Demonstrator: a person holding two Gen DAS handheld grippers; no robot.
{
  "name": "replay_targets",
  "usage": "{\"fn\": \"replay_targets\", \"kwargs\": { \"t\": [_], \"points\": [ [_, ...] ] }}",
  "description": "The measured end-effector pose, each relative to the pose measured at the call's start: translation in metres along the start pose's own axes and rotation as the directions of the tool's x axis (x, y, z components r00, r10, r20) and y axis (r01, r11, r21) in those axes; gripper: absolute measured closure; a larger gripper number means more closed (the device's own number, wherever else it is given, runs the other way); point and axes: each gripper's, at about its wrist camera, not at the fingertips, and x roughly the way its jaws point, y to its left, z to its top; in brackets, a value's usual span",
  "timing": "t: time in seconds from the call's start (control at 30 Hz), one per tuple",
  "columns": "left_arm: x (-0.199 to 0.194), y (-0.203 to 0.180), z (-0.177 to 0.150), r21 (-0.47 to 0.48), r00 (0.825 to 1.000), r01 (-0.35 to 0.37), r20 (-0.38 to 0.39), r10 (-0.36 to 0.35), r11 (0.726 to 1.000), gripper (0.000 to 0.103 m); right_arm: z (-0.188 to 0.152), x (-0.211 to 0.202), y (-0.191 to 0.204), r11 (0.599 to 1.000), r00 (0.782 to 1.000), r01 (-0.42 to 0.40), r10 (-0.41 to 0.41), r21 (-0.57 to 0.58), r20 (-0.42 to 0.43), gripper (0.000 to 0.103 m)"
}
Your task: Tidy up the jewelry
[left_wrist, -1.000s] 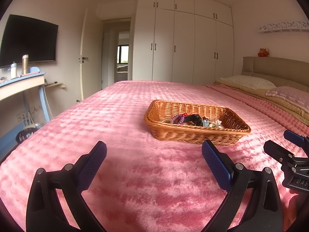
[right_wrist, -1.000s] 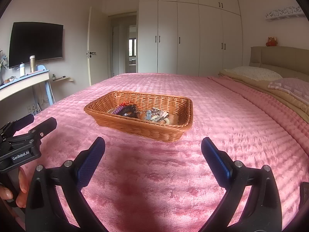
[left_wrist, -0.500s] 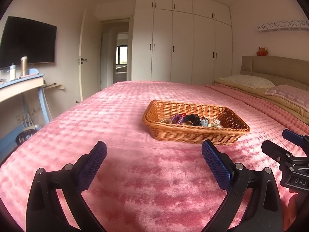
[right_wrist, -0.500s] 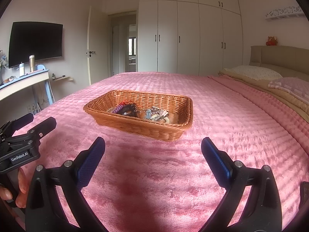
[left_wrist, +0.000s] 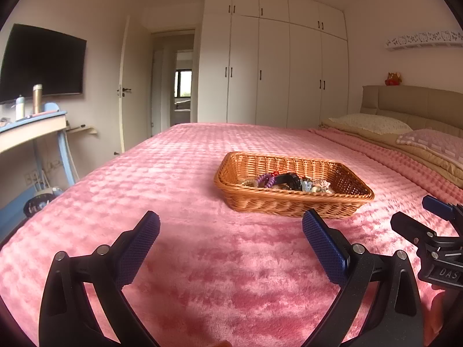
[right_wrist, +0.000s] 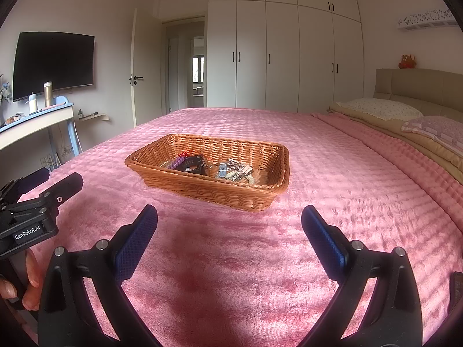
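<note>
One wicker basket sits on the pink bedspread, up at about twelve o'clock from both grippers, and all the jewelry on show is inside it, heaped along the basket floor. Nothing loose lies on the bedspread around it, as far as either view shows.

How far along? That is hard to call. Everything gathered in one basket could be the finished tidy-up, or it could be a jumbled pile waiting to be sorted out; the pile looks mixed rather than laid out, but one glance cannot settle it.

The count: one basket, two grippers. In the heap, one purple beaded loop, one dark black band beside it, a cream beaded piece at the right end, and a tangle of small metallic bits too fine to number.

The left gripper hangs low over the bedspread, fingers spread wide, holding nothing. The right gripper matches it, spread wide and empty, basket ahead toward eleven o'clock. Both are well short of the basket.
</note>
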Motion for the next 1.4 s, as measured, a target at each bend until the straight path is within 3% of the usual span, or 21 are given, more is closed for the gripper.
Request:
{"fn": "replay_targets", "kwargs": {
  "t": [0.73, 0.87, 1.1, 1.4],
  "points": [
    [-0.001, 0.000, 0.000, 0.000, 1.000, -0.001, -0.004, 0.001, 1.000, 0.007, 0.001, 0.005, -0.002, 1.000, 1.000, 0.001, -0.001, -0.003, -0.006, 0.008],
    [-0.006, 0.003, -0.001, -0.001, 0.999, 0.013, 0.030, -0.013, 1.000, 0.007, 0.001, 0.005, -0.002, 1.000, 1.000, 0.001, -0.001, -0.004, -0.006, 0.008],
    [0.004, 0.007, 0.000, -0.020, 0.999, 0.017, -0.036, -0.018, 1.000, 0.007, 0.001, 0.005, -0.003, 1.000, 1.000, 0.000, 0.000, -0.003, -0.009, 0.008],
    [0.004, 0.009, -0.001, -0.021, 0.999, 0.013, -0.034, -0.014, 1.000, 0.007, 0.001, 0.005, -0.002, 1.000, 1.000, 0.000, 0.000, -0.004, -0.009, 0.008]
  ]
}}
